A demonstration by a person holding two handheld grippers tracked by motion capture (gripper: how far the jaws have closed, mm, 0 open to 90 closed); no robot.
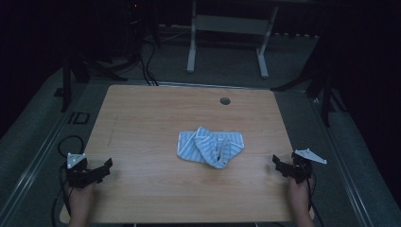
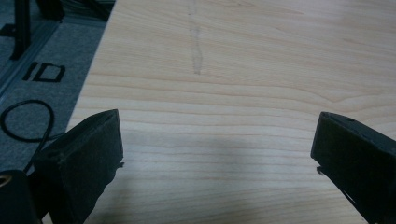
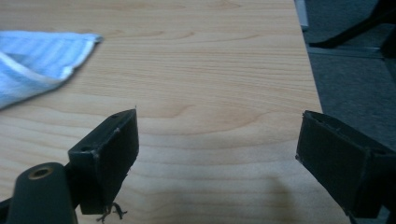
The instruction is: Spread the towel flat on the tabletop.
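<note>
A crumpled blue-and-white striped cloth (image 1: 210, 146) lies near the middle of the wooden table (image 1: 142, 123); a corner of the cloth (image 3: 42, 60) reaches into the right gripper view at the upper left. My left gripper (image 1: 105, 169) rests at the table's front left, open, with bare wood between its jaws (image 2: 215, 135). At the front right edge my right gripper (image 1: 278, 164) is open too, nothing between its jaws (image 3: 217, 135). Both stand well apart from the cloth.
A round cable hole (image 1: 225, 100) sits near the table's far edge. Grey carpet (image 1: 42, 137) with a black cable loop (image 2: 25, 121) lies left of the table. A white desk frame (image 1: 227, 38) and dark stands are beyond the far edge.
</note>
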